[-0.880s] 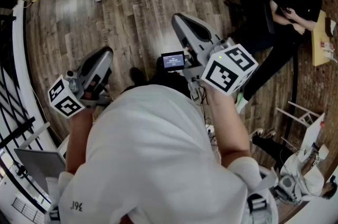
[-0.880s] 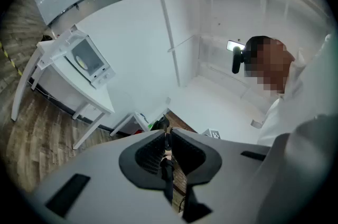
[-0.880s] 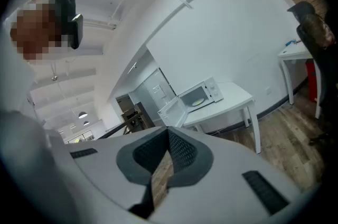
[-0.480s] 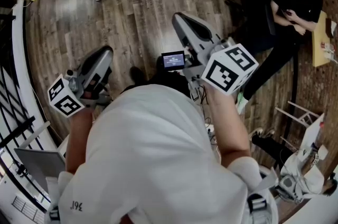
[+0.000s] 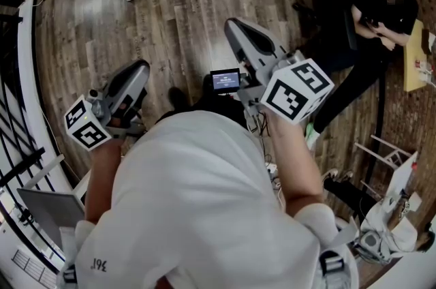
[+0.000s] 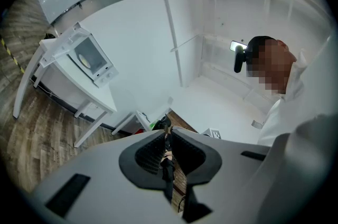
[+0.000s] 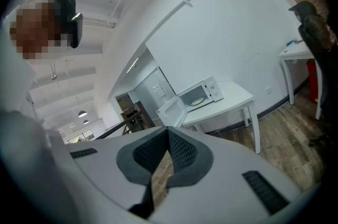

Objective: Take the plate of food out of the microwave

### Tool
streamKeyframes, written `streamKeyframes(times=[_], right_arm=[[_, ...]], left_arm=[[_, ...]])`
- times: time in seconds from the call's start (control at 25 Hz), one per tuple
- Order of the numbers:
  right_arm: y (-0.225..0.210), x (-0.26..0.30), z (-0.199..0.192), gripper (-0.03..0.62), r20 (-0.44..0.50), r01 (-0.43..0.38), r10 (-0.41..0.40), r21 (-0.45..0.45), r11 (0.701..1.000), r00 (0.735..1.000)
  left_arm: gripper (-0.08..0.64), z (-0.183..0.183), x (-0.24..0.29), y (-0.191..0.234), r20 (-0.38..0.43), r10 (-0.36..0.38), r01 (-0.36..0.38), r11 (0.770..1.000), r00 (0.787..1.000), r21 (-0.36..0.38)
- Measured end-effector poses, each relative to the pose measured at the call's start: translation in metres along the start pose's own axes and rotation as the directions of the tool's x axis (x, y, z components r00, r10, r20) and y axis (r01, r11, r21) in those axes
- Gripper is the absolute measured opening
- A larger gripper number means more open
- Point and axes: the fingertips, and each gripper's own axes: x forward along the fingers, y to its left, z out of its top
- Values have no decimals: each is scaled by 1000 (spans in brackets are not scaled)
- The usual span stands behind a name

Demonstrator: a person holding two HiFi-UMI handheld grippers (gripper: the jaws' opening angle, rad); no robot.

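Floor: brown wooden plank floor (image 5: 170, 15) lies under everything in the head view.
Table: a white rectangular table with thin legs (image 7: 235, 95) stands by the white wall, far from both grippers.
Wearer: the person in the white shirt (image 5: 204, 206) fills the lower part of the head view and holds one gripper in each hand.
Other person: a person in dark clothes (image 5: 368, 22) sits at the upper right of the head view, with legs stretched over the floor.
Microwave: the white box-shaped microwave (image 7: 203, 93) stands on the table. Its door (image 7: 171, 111) is swung open to the left in the right gripper view.
Left gripper: the grey left gripper (image 6: 168, 133) points about level. Its dark ribbed pads are only a thin slit apart, and nothing is between them.
Right gripper: the grey right gripper (image 7: 169, 130) points a little downward toward the table. Its pads are pressed together and hold nothing.
Marker cubes: one white cube with black squares (image 5: 298, 90) rides on the right gripper, and another one (image 5: 87, 123) on the left.
Plate of food: the pale yellowish plate (image 7: 196, 102) lies inside the open microwave, well apart from both grippers.
Screen: a small dark lit screen (image 5: 225, 80) shows between the two grippers in the head view.
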Motion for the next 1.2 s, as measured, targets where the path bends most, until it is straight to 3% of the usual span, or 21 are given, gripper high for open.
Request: streamKeyframes(times=[0.28,0.48,0.68,1.2], right_arm=[[6,1,-1,2,6,-2,2,0,1000,1000],[-4,-7,16,2,110,19,-27,73,997,994],[-10,-11,23,3,149,35,-48,88,995,988],[-21,-13,15,3,146,38,-55,122,992,988]], left_arm=[[41,-1,-4,-1,-5,-1,1,1000,1000,-4],[41,-1,-1,0,-11,-4,4,1000,1000,-7],[41,-1,0,1,-16,-3,3,1000,1000,-12],[41,-3,4,4,-22,7,-8,1000,1000,-22]])
